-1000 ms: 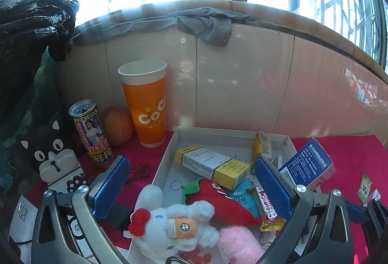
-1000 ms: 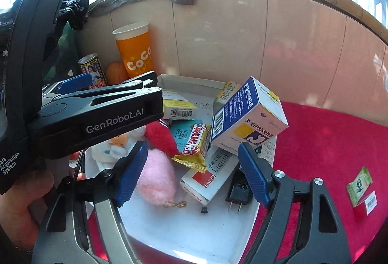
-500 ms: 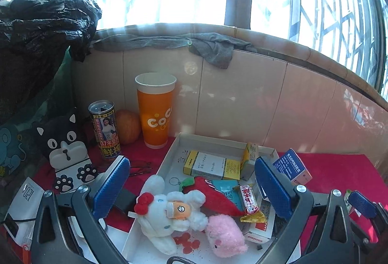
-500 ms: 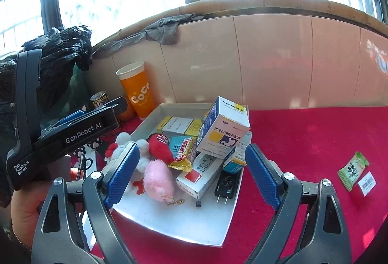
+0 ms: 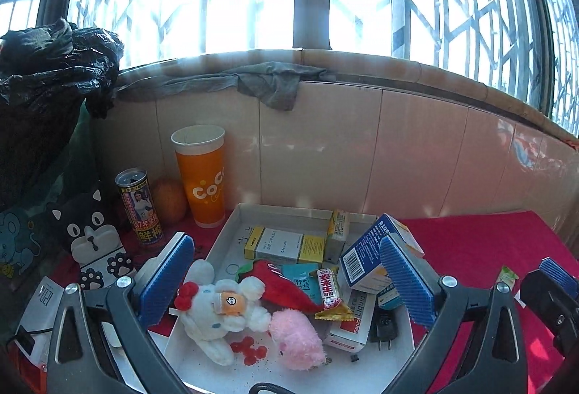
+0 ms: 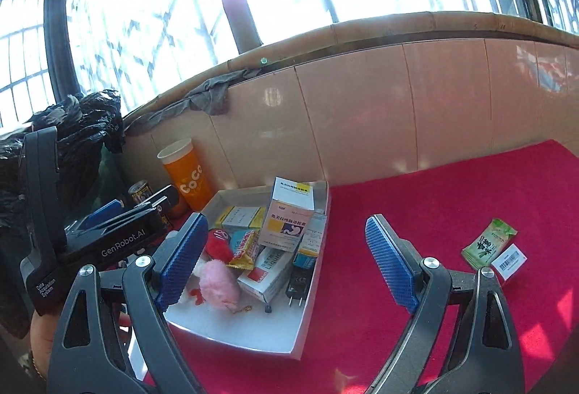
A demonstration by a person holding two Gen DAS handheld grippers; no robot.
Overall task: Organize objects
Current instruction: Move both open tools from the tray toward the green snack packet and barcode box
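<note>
Left of the right gripper (jaws wide) sits the white tray

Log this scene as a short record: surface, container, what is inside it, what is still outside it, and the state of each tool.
surface: red cloth
container: white tray
inside: blue and white box on top, yellow box, white plush, pink plush, black plug adapter
outside: green sachet and barcode tag to the right; orange cup, can to the left
left tool: open, empty
right tool: open, empty
</note>
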